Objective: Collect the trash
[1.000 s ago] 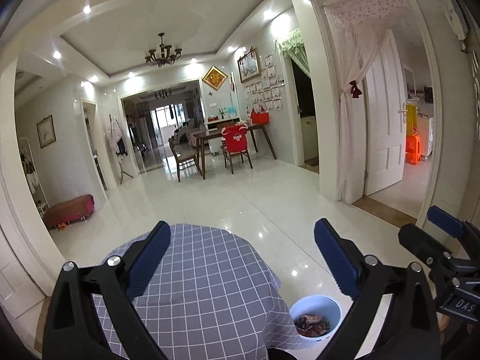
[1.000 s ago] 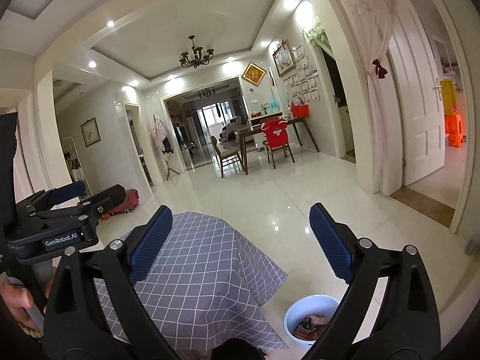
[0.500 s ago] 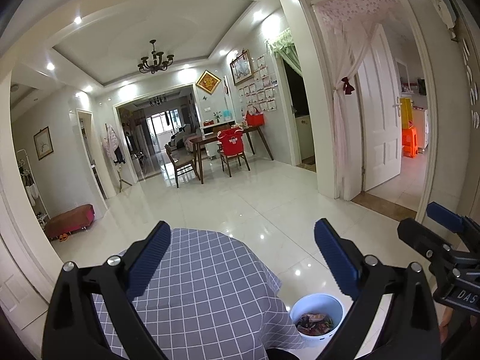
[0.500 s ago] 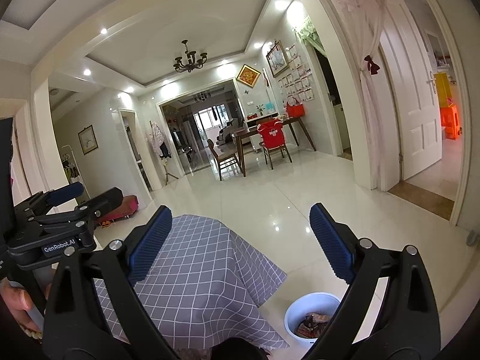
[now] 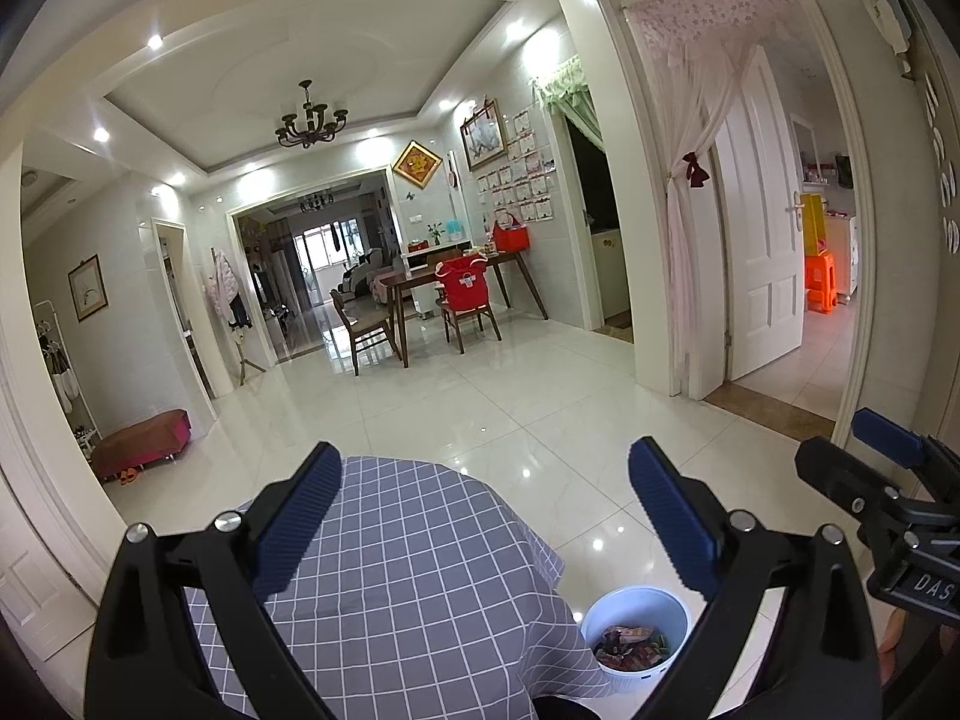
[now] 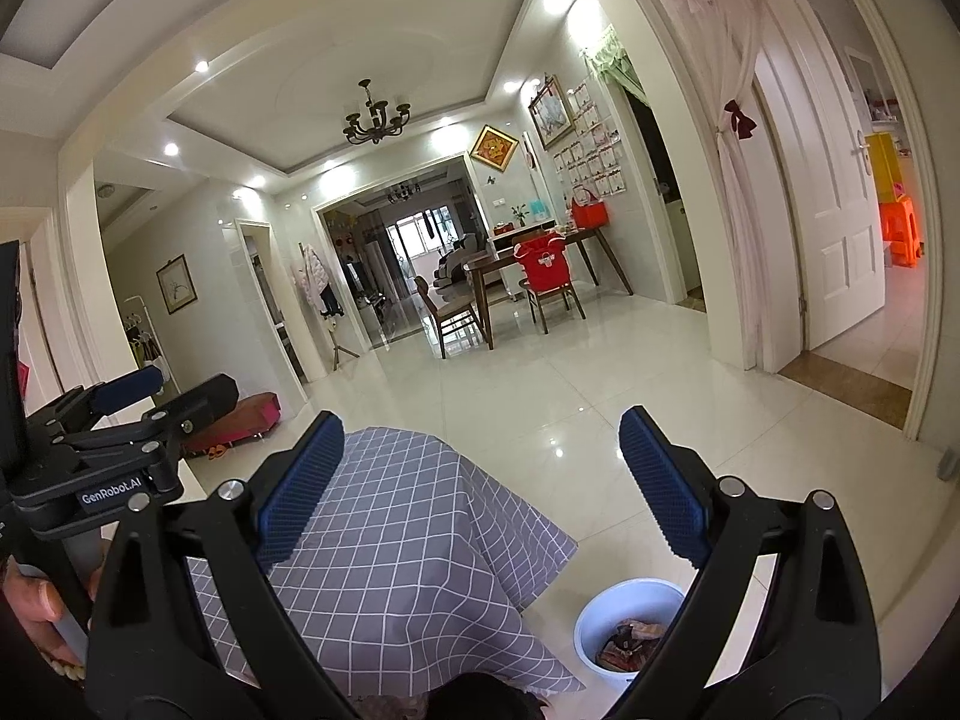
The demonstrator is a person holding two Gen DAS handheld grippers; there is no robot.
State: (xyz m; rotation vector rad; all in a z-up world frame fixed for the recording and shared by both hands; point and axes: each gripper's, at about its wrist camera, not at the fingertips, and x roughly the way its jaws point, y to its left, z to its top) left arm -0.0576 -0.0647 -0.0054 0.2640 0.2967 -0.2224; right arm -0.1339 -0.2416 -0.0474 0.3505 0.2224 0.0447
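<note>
A white bin with colourful wrappers inside stands on the floor, right of a table under a grey checked cloth. The same bin shows in the right wrist view beside the cloth. My left gripper is held high above the table, open, nothing between its blue pads. The right gripper is open and empty too, at about the same height. Each gripper shows at the edge of the other's view: the right one, the left one. No loose trash shows on the cloth.
Glossy white tiles stretch to a dining table with chairs far back. A white door with a pink curtain stands at the right, a red bench at the left wall. A hand holds the left gripper's handle.
Both cameras have tilted slightly upward, so the room sits a little lower in view. Both grippers stay open and empty.
</note>
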